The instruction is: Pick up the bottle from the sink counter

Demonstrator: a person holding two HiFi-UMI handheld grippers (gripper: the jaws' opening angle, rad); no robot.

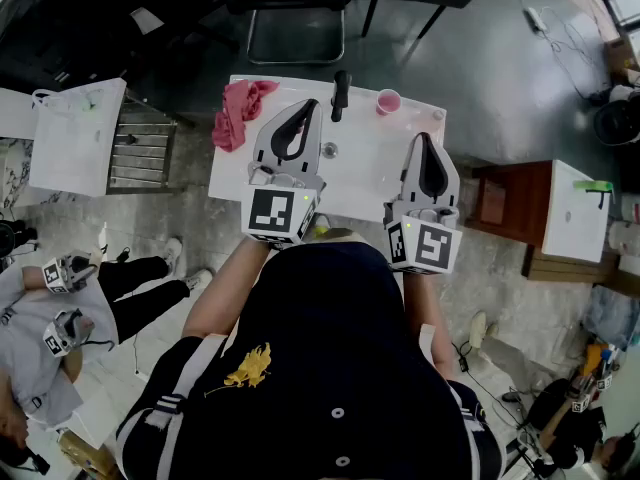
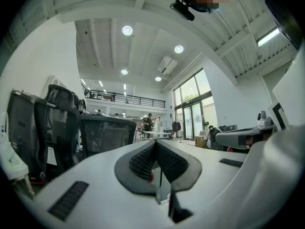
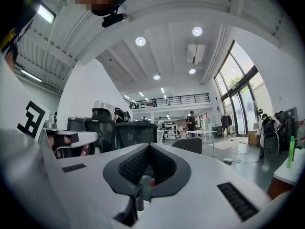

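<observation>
Black and slim, apparently the bottle (image 1: 341, 95): stands upright at 12 o'clock on the white bench (image 1: 370, 178), close to the far edge. Too small in the head view to rule out a tap or other fitting.

Judged rigid, probably hard plastic or metal, and light enough for one tool. Smooth-sided by the look of it, so likely slippery. Tall and narrow, so prone to tipping at any sideways nudge. Best taken around the body a little above mid-height, one jaw to each side and squarely, rather than at the top. Calls for opening the jaws first and closing gently enough not to knock it over.

Just at 3 o'clock of it, apart, a pink cup (image 1: 388, 101). At 9 o'clock, a crumpled pink cloth (image 1: 238, 113), near but not touching. At 6 o'clock, a small round metal fitting (image 1: 329, 150) set in the bench top.

Empty and narrow, the left tool (image 1: 306, 108): pads met at the tips, nothing between them, held level over the bench, tip at about 8 o'clock of the bottle and near it in the head view. Likewise closed right down and empty, the right tool (image 1: 426, 140): level, at 4 o'clock of the bottle, farther off, past the cup.
</observation>
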